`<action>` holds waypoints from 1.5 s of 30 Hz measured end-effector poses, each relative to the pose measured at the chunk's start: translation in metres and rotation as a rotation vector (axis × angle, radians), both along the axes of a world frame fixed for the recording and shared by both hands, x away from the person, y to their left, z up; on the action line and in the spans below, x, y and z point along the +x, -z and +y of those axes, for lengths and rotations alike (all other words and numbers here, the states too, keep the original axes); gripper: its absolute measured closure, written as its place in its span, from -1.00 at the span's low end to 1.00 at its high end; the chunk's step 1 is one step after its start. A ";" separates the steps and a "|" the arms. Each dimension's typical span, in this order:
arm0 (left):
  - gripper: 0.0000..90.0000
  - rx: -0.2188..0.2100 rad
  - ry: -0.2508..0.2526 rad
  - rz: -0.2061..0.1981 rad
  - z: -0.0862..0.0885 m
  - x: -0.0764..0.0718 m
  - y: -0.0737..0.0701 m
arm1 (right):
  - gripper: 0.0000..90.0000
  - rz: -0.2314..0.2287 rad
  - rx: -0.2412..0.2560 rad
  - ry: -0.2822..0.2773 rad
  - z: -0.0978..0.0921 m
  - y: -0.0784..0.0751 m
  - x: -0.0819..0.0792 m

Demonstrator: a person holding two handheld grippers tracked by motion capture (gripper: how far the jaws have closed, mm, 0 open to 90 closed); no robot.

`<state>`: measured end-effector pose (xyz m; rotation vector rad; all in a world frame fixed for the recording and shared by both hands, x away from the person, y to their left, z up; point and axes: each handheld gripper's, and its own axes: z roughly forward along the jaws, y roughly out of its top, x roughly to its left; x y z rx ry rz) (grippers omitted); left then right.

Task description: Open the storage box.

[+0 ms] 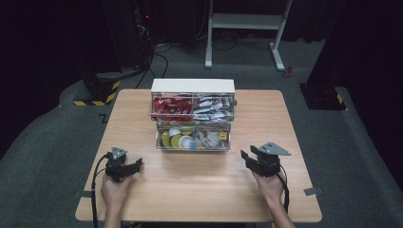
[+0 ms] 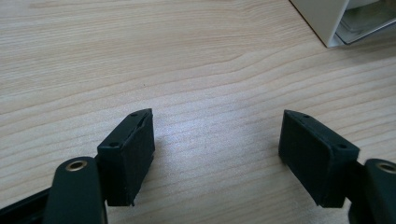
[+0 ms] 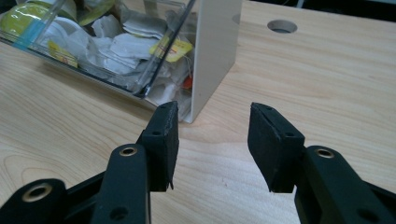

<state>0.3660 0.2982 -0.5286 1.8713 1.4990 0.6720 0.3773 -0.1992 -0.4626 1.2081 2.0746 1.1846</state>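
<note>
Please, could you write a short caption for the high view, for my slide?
Two open hand-held grippers, left gripper and right gripper, rest on the wooden table before a two-tier clear organizer of sachets.

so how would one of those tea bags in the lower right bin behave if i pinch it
The tea bags look like soft paper pouches, so probably floppy and light. Their strings and tags lie tangled, so one may drag neighbours out. The right hand-held gripper is open and empty.
</note>
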 end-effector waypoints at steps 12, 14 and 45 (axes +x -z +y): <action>-0.39 0.000 0.001 0.001 0.000 0.000 0.000 | 0.19 -0.019 0.024 -0.031 0.008 -0.011 0.000; -0.39 0.000 0.001 0.001 0.000 0.000 0.000 | 0.19 -0.018 0.028 -0.038 0.009 -0.013 0.002; -0.40 -0.002 0.003 0.000 0.000 0.000 0.000 | 0.24 -0.032 0.048 -0.179 0.041 -0.051 0.011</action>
